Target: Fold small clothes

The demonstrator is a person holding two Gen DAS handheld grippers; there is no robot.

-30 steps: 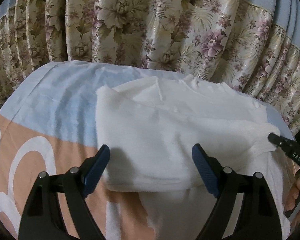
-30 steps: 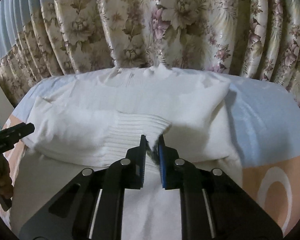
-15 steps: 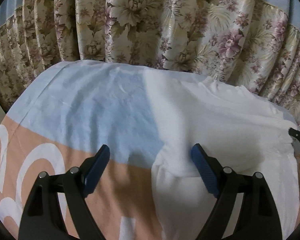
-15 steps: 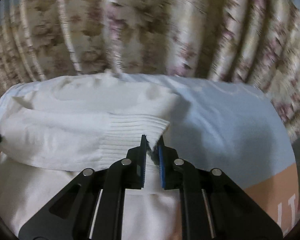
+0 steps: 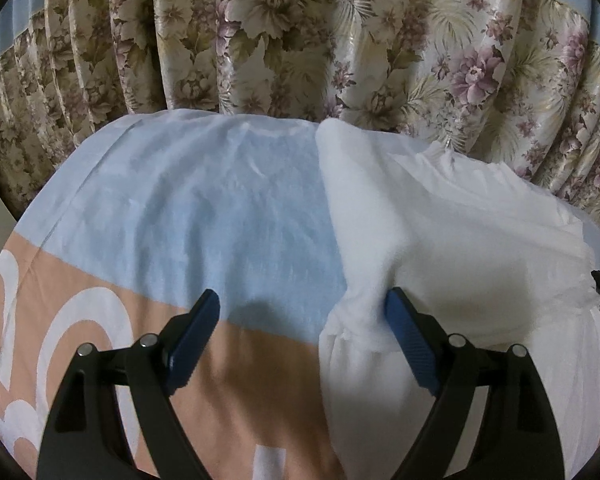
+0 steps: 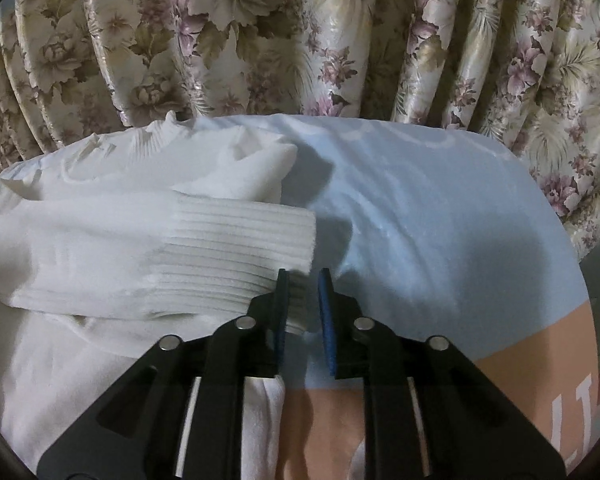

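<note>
Sleeve cuff (image 6: 244,248) lies folded across the white sweater (image 5: 460,240) on the bed (image 5: 204,216). Right tongs (image 6: 303,280) are opening to let it go; left tongs (image 5: 302,308) wait wide open, empty.

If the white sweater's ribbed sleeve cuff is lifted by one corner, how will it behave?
The ribbed cuff would likely droop: it lies limp across the white sweater. Its thick knit probably grips blue pads rather than slipping. Being soft, it should settle where dropped, not roll.
</note>
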